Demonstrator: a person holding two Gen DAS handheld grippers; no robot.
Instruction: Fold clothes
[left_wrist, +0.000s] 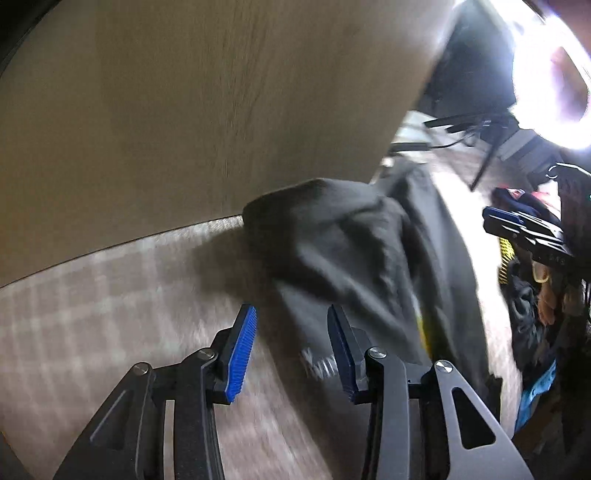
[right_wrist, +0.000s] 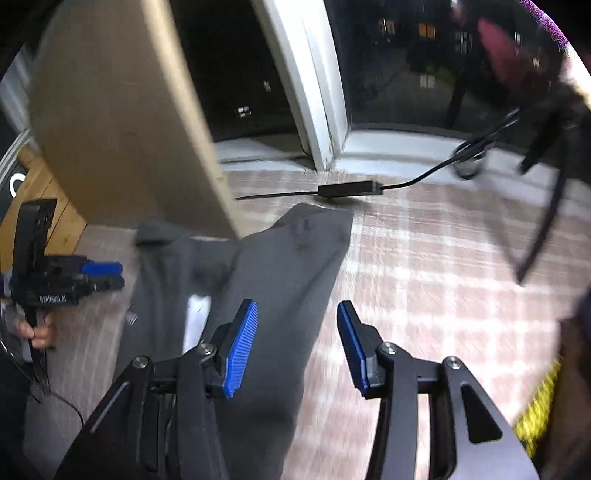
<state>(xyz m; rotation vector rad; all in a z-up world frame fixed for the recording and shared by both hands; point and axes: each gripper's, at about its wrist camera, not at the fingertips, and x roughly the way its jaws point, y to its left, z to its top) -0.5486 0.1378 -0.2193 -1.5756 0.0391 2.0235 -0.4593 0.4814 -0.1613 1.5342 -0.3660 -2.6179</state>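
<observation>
Surface: checked cloth in pale pink/white squares (right_wrist: 424, 258), blurred by motion in both views; covers whole work area. Far left a tall tan wood-grain panel (left_wrist: 184, 110) stands upright on/behind the cloth; its lower edge meets the cloth in left wrist view. Far side: white window frame (right_wrist: 317, 110) w/ sill, glass dark, small lit windows outside. Black cable w/ inline box (right_wrist: 349, 189) lies on cloth just beside the sill. Wood plank floor (right_wrist: 55, 206) shows at far left in right wrist view. Bright ring-shaped light (left_wrist: 546, 85) top right in left wrist view, blown out. Pile of mixed clothes (left_wrist: 528, 306) at right edge, dark + blue + yellow bits, too blurred to sort. Task item: dark grey garment (right_wrist: 266, 266) lies flat on cloth, mid-scene, far end bunched against the panel's base; white tag/patch visible near its middle. Writing: small white print on garment (left_wrist: 314, 363), not legible. Lettering on left gripper body in right wrist view, too blurred to read. Left gripper (left_wrist: 291, 350): jaws apart, blue pads clear, nothing clamped; garment lies below/beyond. Right gripper (right_wrist: 297, 343): jaws apart, nothing pinched; left pad over garment edge, right pad over bare cloth. Person's hand (right_wrist: 37, 332) holds the left gripper's handle.
</observation>
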